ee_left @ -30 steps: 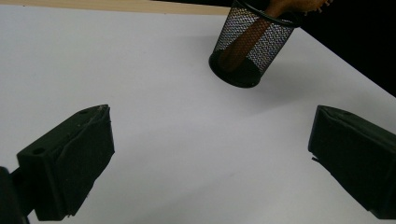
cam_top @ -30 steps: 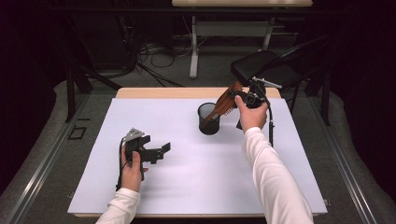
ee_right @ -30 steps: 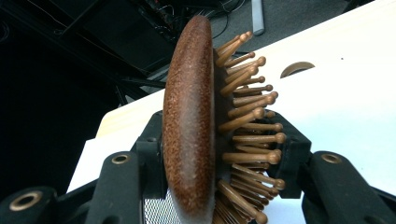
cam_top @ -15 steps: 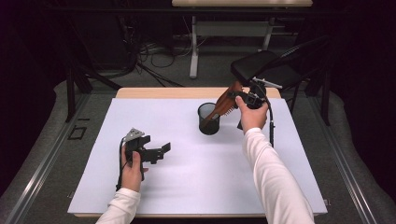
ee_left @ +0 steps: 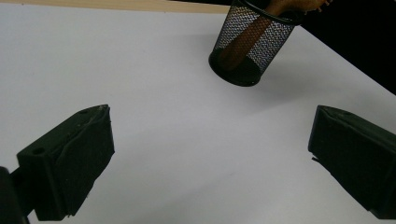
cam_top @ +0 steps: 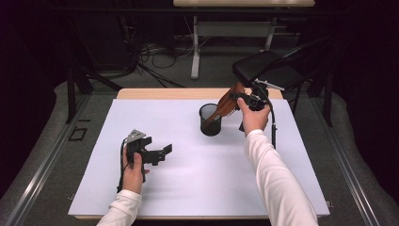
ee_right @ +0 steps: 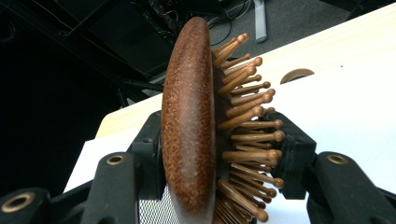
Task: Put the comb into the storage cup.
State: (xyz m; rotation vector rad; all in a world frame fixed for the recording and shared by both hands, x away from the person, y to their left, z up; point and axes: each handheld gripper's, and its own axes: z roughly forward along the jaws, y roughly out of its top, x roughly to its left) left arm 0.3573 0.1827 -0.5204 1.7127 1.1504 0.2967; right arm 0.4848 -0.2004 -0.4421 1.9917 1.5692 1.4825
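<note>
The brush (cam_top: 225,107) already stands handle-down in the mesh cup (cam_top: 210,120) on the tabletop (cam_top: 188,188). The right tool (cam_top: 243,97) pinches its head, jaws just easing; letting go remains. The left tool (cam_top: 162,151) idles spread, well apart.

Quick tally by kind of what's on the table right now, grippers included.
Wooden hairbrush: 1, handle down in the cup
Black mesh cup: 1
White table mat: 1
Grippers: 2, left gripper and right gripper
Total: 5
</note>
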